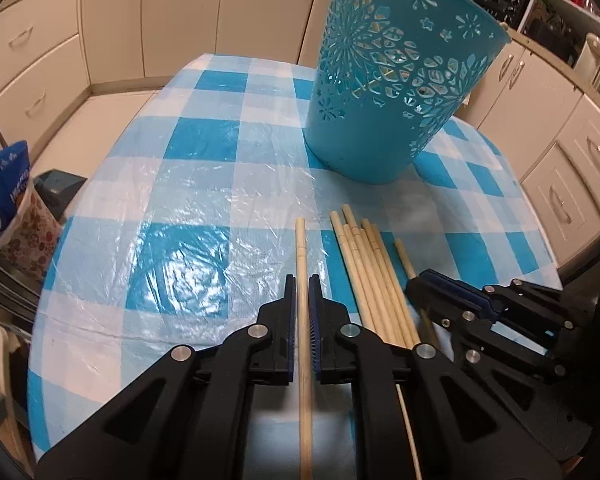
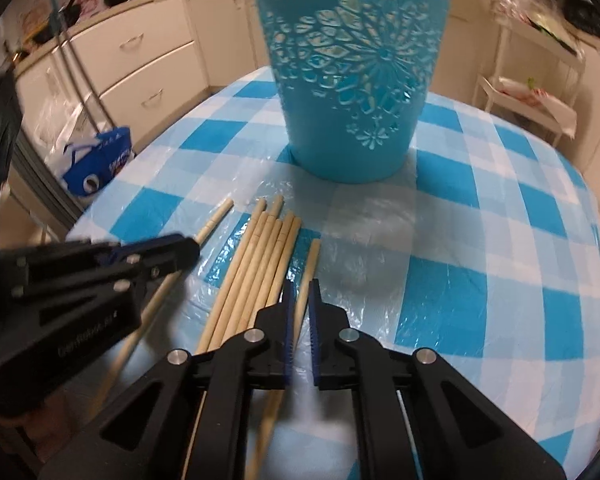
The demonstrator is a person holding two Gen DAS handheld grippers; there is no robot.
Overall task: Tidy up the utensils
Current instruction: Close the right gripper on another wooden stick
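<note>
Two black two-finger grippers are recorded low over the work. The left gripper (image 1: 302, 280) has its blue-padded fingers drawn close on either side of a single pale wooden chopstick (image 1: 301, 248); a thin gap shows on each side, so firm contact cannot be confirmed. The right gripper (image 2: 301, 284) is placed likewise about another single wooden chopstick (image 2: 311, 260), again nearly closed, with the grasp not settled by these views.

Between the two lies a loose bundle of pale wooden chopsticks (image 1: 364, 264), flat on the tabletop and roughly parallel, tips pointing away. One thinner stick is partly hidden under the right gripper's body and its nature cannot be told.

Beyond the bundle stands a tall turquoise plastic bucket with cut-out flower patterns (image 1: 396, 80), upright and apart from the sticks. At least one stick is glimpsed through its openwork, so some sorting is judged done; the greater part remains, as every chopstick counted on the surface is yet to be placed.

The round tabletop under a blue-and-white checked cloth with clear plastic film (image 1: 188, 184) is wrinkled and glossy, a slippery base for thin sticks. Cream cabinets with drawers (image 1: 40, 60) line the walls, and a blue printed bag (image 2: 100, 160) sits by the floor.
</note>
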